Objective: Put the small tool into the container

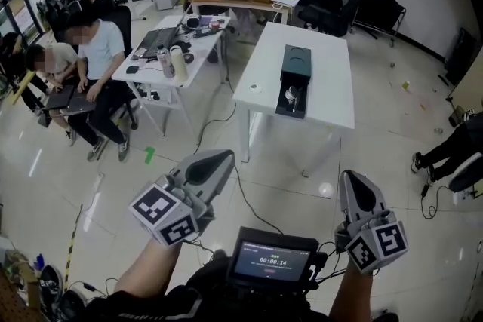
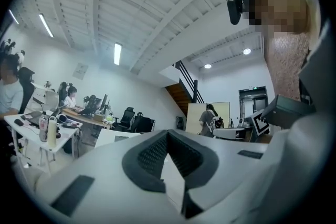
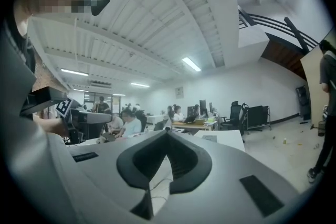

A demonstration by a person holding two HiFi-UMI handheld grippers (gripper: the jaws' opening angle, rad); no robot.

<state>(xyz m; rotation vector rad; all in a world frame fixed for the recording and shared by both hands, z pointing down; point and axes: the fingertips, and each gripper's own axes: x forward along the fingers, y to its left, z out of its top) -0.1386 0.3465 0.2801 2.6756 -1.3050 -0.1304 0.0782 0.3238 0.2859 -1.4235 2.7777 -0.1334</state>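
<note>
Both grippers sit low in the head view, pointing up the frame toward a table. At lower left is the left gripper (image 1: 219, 160), and at lower right the right gripper (image 1: 352, 181). Each has its jaws drawn together to a narrow point, tips meeting, with nothing between them; each gripper's own view shows the same. A small screen (image 1: 273, 260) is mounted between them at bottom centre.

Beyond them is a stretch of glossy floor, crossed by a black cable (image 1: 219, 121).

Further up, just right of centre, stands a white table (image 1: 332, 98), its long side running away from the viewer. On it lies a dark container (image 1: 296, 62), also lengthwise, near to far. Its far part looks shut, and its near part is open toward the grippers. A few small pale things lie in the open part, too small to name, so whether the small tool is among them cannot be told. A small white ring (image 1: 255, 88) lies on the table to the left of the container.

The container lies straight up the frame, well apart from both grippers, on a line between them. The right gripper looks slightly nearer, and the open end faces it.

Farthest away, at upper left, people (image 1: 98, 49) sit working at desks.
</note>
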